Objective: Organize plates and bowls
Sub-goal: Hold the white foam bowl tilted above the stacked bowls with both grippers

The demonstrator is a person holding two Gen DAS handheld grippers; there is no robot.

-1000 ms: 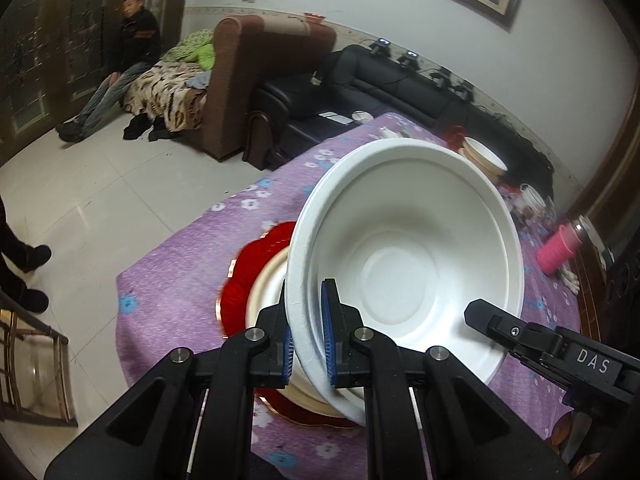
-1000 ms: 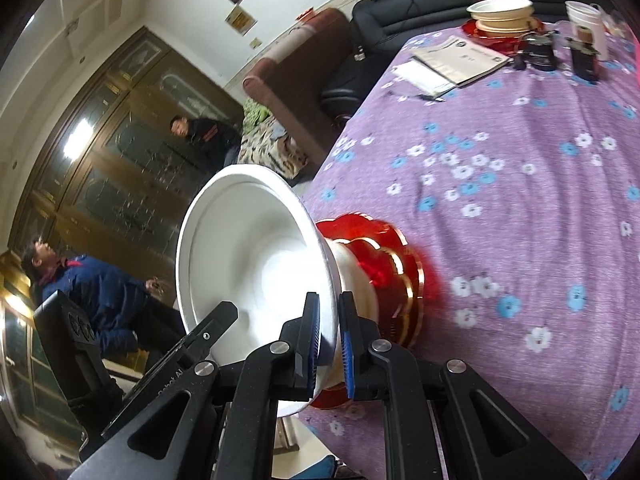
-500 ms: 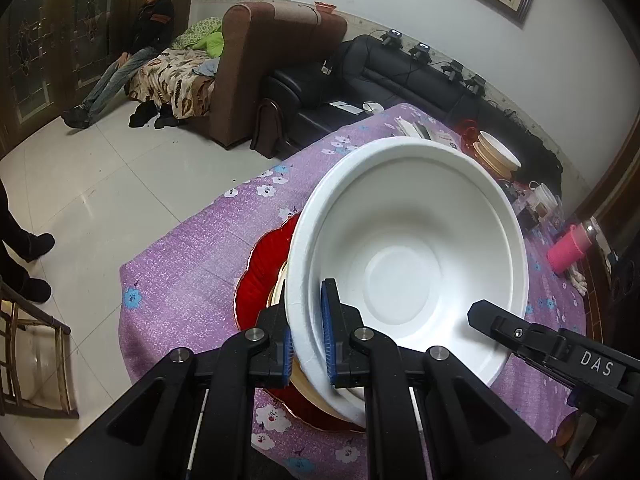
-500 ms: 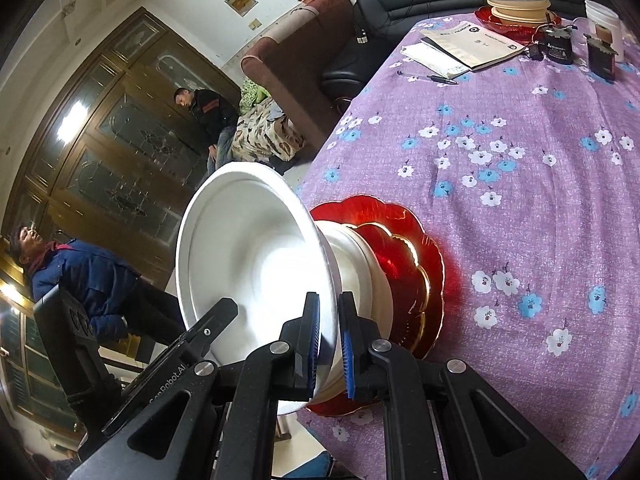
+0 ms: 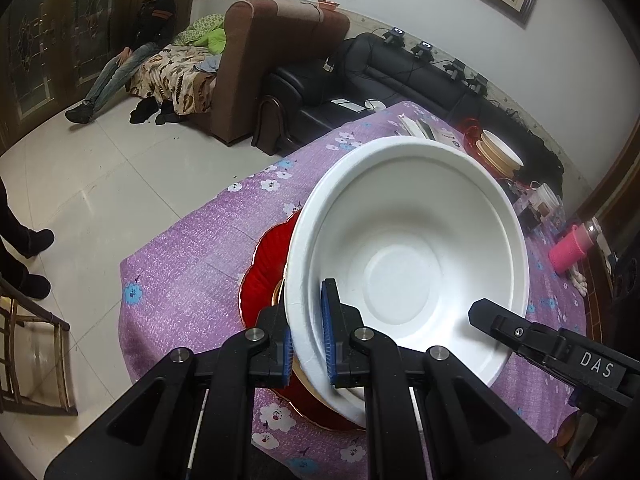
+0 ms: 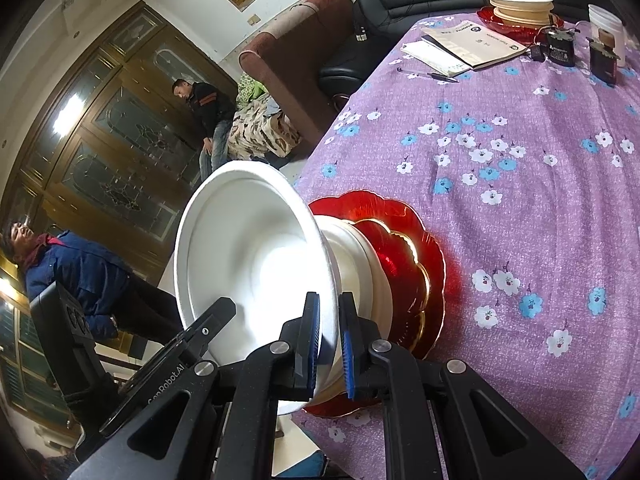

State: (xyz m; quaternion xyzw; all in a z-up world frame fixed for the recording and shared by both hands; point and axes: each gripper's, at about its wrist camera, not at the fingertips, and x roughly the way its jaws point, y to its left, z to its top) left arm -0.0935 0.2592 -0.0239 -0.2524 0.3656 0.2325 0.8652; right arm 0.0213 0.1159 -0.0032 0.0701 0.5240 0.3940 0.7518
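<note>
- The table (image 5: pixel 192 280), under a purple cloth with blue and white flowers, fills the lower and right parts of both wrist views; its near corner sits at about 7 o'clock in the left view.
- A white bowl (image 5: pixel 404 264) is at the centre of the left view, tilted so its hollow faces the camera, over the table's near corner.
- Directly beneath it lie a cream plate (image 6: pixel 380 280) and, under that, a red scalloped plate (image 6: pixel 424 248) with a gold edge, flat on the cloth; whether the bowl touches the cream plate cannot be told.
- The left gripper (image 5: pixel 306 332) is clamped on the bowl's rim at about 7 o'clock, one blue pad inside the wall and one outside.
- The right gripper (image 6: pixel 329 340) pinches the bowl's rim on the opposite side, narrow, with the rim between its pads.
- A second stack of cream bowls (image 6: pixel 520 6) on a red plate stands at the table's far end, at about 1 o'clock in the right view.
- A pink cup (image 5: pixel 568 252) lies at 3 o'clock in the left view.
</note>
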